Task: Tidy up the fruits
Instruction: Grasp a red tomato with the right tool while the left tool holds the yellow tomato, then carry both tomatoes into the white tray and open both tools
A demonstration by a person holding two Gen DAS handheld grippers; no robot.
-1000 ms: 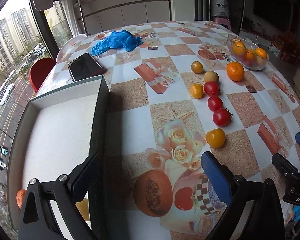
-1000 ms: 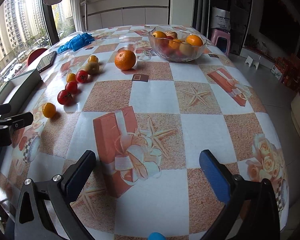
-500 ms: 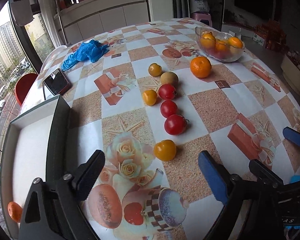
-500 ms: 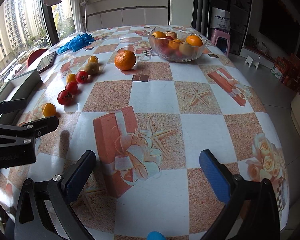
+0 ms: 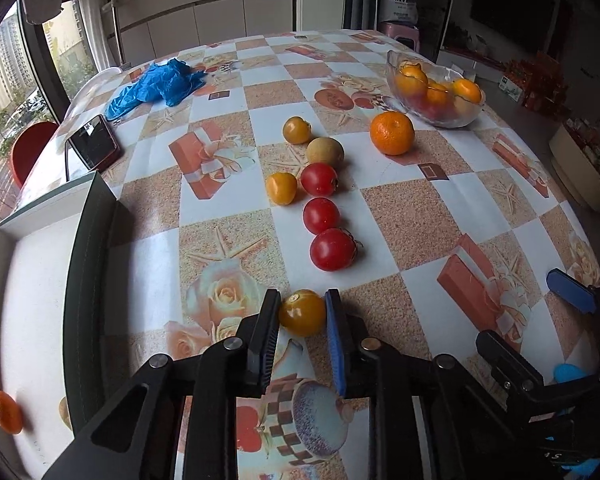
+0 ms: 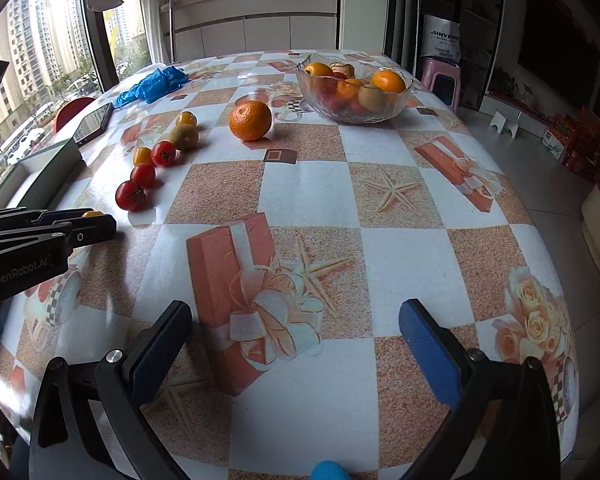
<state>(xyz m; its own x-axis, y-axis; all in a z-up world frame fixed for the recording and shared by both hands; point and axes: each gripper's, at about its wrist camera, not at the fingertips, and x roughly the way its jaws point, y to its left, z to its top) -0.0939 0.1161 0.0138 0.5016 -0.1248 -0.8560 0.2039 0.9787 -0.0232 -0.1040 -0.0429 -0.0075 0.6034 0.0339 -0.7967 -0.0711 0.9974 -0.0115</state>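
- Left gripper clamped on the yellow tomato, pads pressing both flanks at 6 o'clock of the fruit line; jaws just closed from wide, fruit squarely between them.
- Tomato apparently resting on the tablecloth, not yet lifted; grip taken across the widest part, likely so the round skin cannot squirt out.
- Chosen first, probably, as the nearest of the loose fruit and nearest to the tray.
- White tray at 9 o'clock of the held tomato, dark wall facing it; a small orange fruit already lying inside at the near corner, hinting at the tray as the sorting place.
- Three red tomatoes strung toward 12 o'clock from the grip, closest one just beyond the fingertips; enough gap to lift without knocking it, by the look of things.
- Farther along at 12 o'clock: two more yellow tomatoes, a brownish round fruit; a large orange at 1 o'clock, beside the glass bowl of mixed fruit.
- Right gripper spread wide and empty over bare cloth at 3 o'clock, held clear, seemingly waiting its turn.
- Phone and blue gloves at 10 to 11 o'clock, well apart from the work.
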